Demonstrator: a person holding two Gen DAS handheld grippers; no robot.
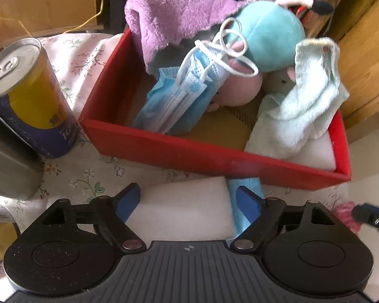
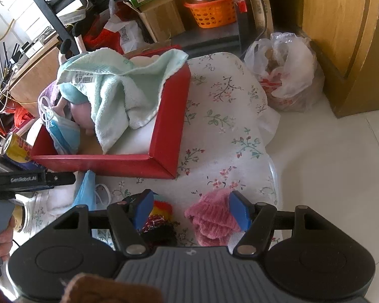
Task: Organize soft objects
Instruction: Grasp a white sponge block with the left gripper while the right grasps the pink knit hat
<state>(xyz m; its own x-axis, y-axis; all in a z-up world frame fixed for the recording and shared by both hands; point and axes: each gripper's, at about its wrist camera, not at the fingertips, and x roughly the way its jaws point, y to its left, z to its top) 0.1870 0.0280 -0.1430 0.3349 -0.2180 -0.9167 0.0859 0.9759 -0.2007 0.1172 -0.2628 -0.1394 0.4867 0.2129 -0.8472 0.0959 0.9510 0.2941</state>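
Observation:
My left gripper (image 1: 189,200) hangs open over a white foam block (image 1: 187,207) on the flowered cloth. The block lies between the blue pads (image 1: 130,199), with no pad pressing on it. A blue face mask (image 1: 247,185) lies against the block's right side. Behind stands a red box (image 1: 164,149) holding a purple towel (image 1: 169,17), several masks (image 1: 179,93), a teal plush toy (image 1: 270,38), a pale green towel (image 1: 300,106) and another white block (image 1: 315,154). My right gripper (image 2: 192,210) is open above a pink knitted piece (image 2: 212,221) and a rainbow-and-black knitted piece (image 2: 160,218).
A yellow and blue can (image 1: 30,96) and a grey metal container (image 1: 10,161) stand left of the box. A plastic bag (image 2: 285,73) and wooden furniture (image 2: 341,38) are to the right, beside white floor tiles (image 2: 328,164). Cardboard boxes and an orange basket (image 2: 212,12) are behind.

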